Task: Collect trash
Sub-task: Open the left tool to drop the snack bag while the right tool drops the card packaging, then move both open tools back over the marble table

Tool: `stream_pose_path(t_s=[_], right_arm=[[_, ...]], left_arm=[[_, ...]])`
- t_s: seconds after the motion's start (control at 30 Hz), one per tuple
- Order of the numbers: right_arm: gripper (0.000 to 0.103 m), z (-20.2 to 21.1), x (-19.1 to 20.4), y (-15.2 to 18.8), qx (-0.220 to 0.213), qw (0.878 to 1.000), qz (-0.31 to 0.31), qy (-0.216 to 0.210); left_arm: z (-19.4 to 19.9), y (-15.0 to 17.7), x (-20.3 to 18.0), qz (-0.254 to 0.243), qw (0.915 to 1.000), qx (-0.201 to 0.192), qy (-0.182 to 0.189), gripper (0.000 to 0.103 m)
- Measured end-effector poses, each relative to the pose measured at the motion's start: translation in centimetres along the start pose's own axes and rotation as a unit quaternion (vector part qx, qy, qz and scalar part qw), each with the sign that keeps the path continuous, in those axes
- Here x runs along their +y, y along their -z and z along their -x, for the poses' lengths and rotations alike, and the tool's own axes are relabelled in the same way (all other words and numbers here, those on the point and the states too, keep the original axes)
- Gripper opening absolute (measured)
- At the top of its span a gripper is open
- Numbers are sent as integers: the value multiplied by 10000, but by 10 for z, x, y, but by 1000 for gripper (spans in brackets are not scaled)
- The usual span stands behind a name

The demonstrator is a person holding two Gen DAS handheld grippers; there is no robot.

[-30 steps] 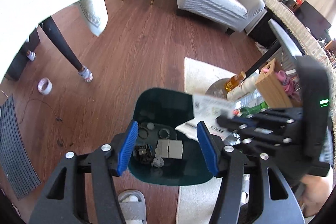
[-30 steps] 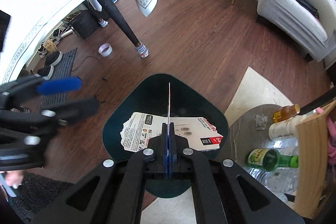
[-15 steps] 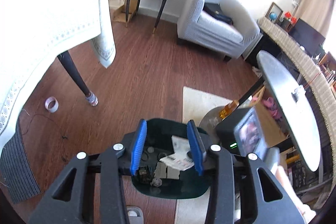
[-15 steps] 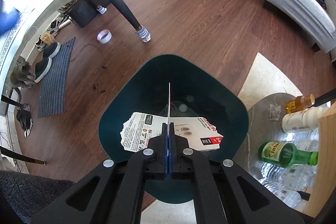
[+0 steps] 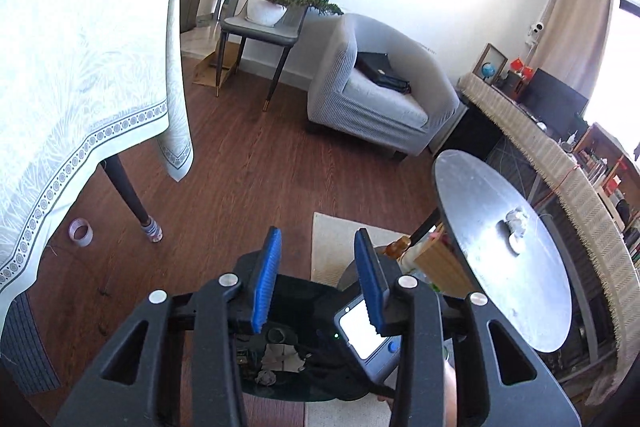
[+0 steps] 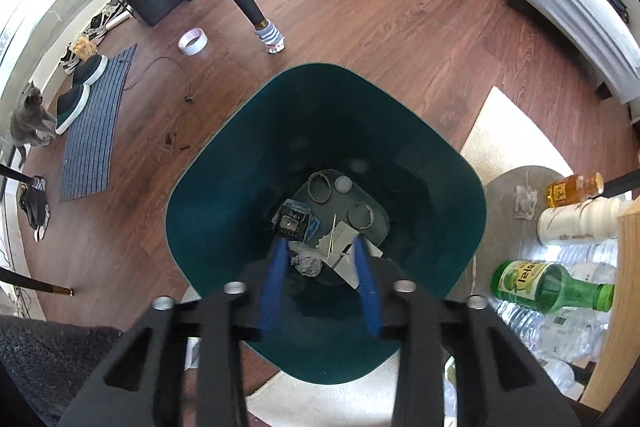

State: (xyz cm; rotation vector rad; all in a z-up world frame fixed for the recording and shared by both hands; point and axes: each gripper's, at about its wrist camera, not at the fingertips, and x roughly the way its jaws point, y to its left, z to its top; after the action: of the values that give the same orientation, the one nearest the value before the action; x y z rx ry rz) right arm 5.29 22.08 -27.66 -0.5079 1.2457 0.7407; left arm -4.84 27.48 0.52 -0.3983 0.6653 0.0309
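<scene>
Over the bin point(image 6: 325, 131) the right gripper point(image 6: 320, 269) is pointing almost straight down, and its jaws have just been opening: half a second ago they were pinched flat on a printed card, and now the blue pads point(image 6: 276, 267) are standing apart with nothing between them. That card is no longer in the grip. A pale, creased sheet point(image 6: 340, 243) is lying at the bottom of the bin among a grey crumpled wad point(image 6: 306, 263), two rings and a dark packet; it is probably the released card, though its print is not showing from this angle. Judging by that, this piece of trash is now collected.

The left gripper point(image 5: 318, 281) is looking out across the room rather than down into the bin as it did a second ago, so it is lifting away. Its jaws are narrower than they were then but are standing apart, gripping nothing; the right tool's body is showing just beyond the right-hand pad.

The lift is bringing the round side table point(image 5: 500, 251) into its view, with a small pale crumpled scrap point(image 5: 516, 227) resting on top. That is looking like the likely next piece to fetch, well apart from the bin. A tape roll point(image 6: 193, 41) on the floor by the table leg may also count.
</scene>
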Motion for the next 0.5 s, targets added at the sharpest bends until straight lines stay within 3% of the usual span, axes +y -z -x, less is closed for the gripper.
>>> stream_pose_path(t_s=[0.17,0.5], right_arm=[[49,5,3,2,-57,10000,76,-5],[54,47,21,-4,-532,9981,281,-133]], left_arm=[[14,-7,-3,85,9997,-198,74,40],[31,-17,-13,69,9988,-462,134,45]])
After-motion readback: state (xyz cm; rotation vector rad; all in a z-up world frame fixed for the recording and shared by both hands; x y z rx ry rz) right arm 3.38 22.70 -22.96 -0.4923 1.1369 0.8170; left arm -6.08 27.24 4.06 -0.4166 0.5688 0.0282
